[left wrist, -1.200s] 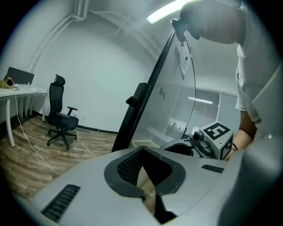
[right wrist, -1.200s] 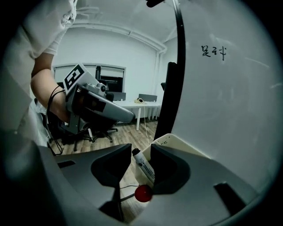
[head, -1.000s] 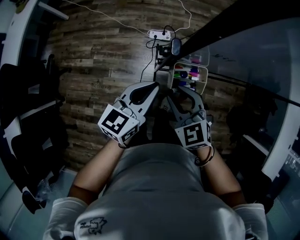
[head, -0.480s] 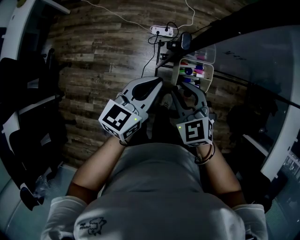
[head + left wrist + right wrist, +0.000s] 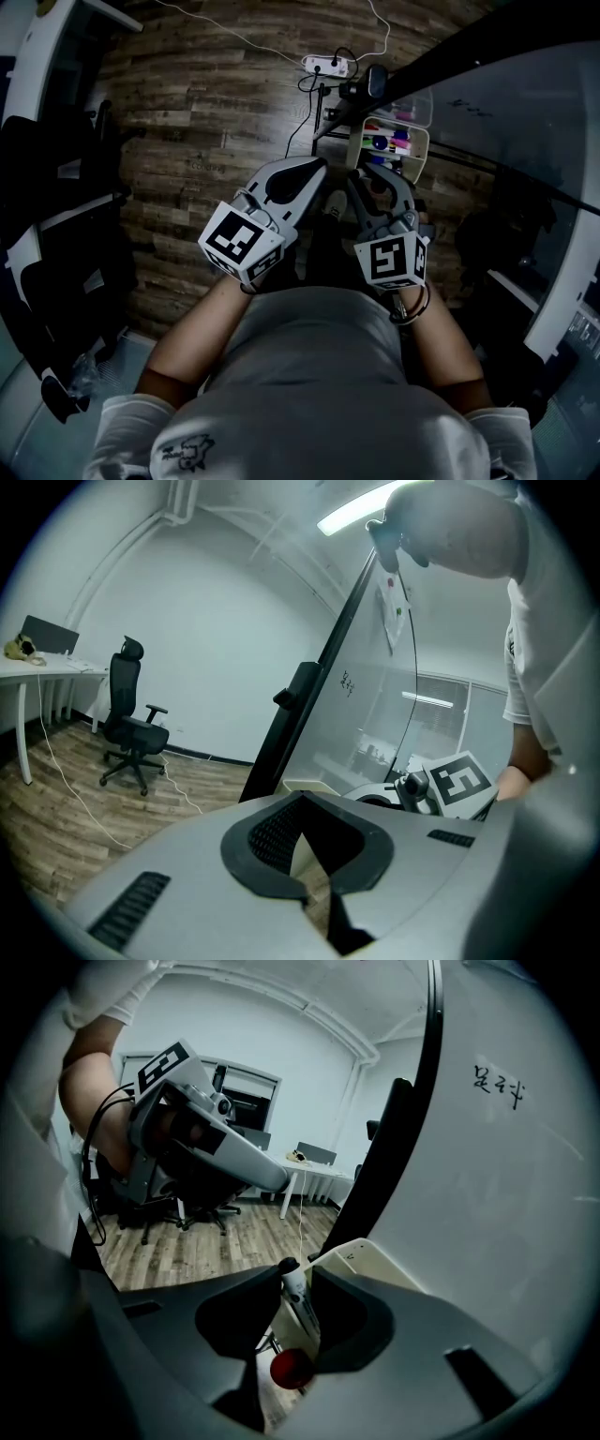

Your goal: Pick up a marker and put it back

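**Grippers, two.** The left gripper (image 5: 319,166), centre of the head view, has its jaws together with nothing between them. In the right gripper view, the jaws of the right gripper (image 5: 292,1274) have just been closing. They now pinch one marker (image 5: 298,1312) at the lower centre of the frame.

**Marker held, one.** It has a white barrel, with the red end nearest the camera and the dark end pointing away. It sits tilted, just in front of the tray (image 5: 361,1255).

**Tray, one.** It is cream and sits upper centre-right in the head view, on the lower edge of one whiteboard (image 5: 506,112). It holds several coloured markers (image 5: 389,143); their number is not legible.

**Other items.** There is one power strip (image 5: 325,66) at the top centre, on the wooden floor (image 5: 206,103). One office chair (image 5: 131,728) stands at the left of the left gripper view.
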`<state>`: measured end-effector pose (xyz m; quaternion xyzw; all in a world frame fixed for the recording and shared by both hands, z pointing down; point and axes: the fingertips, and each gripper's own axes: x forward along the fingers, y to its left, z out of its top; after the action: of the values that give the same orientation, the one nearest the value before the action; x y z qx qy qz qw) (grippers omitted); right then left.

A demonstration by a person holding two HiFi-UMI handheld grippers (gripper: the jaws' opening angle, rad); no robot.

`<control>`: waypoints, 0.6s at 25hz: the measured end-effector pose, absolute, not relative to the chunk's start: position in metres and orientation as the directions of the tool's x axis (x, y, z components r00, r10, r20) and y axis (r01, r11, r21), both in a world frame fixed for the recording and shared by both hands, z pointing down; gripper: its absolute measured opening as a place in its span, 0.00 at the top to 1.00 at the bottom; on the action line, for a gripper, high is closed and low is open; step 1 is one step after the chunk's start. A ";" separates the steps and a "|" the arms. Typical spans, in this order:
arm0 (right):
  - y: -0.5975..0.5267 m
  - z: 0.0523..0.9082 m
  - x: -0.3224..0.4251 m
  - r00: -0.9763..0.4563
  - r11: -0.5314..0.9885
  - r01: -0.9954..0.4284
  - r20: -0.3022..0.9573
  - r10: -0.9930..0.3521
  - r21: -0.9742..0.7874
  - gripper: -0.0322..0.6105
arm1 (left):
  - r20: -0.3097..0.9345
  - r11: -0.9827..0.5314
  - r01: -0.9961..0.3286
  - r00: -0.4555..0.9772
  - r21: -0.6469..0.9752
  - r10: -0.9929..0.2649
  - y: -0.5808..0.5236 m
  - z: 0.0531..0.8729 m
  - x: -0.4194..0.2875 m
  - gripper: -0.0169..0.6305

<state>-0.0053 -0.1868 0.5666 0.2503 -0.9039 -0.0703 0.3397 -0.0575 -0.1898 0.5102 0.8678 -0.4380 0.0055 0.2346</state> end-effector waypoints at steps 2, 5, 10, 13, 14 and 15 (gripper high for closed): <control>-0.187 0.565 -0.006 -0.643 0.861 -0.409 0.573 -0.507 0.303 0.78 | 0.216 -0.505 -0.761 0.617 0.406 -0.756 -0.187 0.510 -0.057 0.96; -0.187 0.562 -0.006 -0.643 0.853 -0.423 0.561 -0.521 0.306 0.79 | 0.214 -0.510 -0.759 0.621 0.405 -0.754 -0.185 0.508 -0.055 0.96; -0.193 0.542 -0.003 -0.649 0.820 -0.489 0.504 -0.570 0.297 0.82 | 0.206 -0.532 -0.753 0.633 0.387 -0.746 -0.184 0.496 -0.054 0.96; -0.199 0.531 0.001 -0.646 0.799 -0.523 0.474 -0.598 0.296 0.83 | 0.198 -0.549 -0.746 0.644 0.376 -0.739 -0.183 0.487 -0.051 0.96; -0.201 0.527 0.003 -0.642 0.790 -0.536 0.464 -0.610 0.296 0.83 | 0.195 -0.557 -0.743 0.649 0.371 -0.735 -0.183 0.483 -0.049 0.96; -0.202 0.523 0.005 -0.638 0.782 -0.548 0.456 -0.621 0.297 0.84 | 0.192 -0.566 -0.739 0.655 0.365 -0.731 -0.182 0.480 -0.048 0.96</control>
<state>0.0049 -0.2019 0.5225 0.3238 -0.9025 -0.0657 0.2761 -0.0478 -0.1822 0.4795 0.8849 -0.4154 0.0097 0.2106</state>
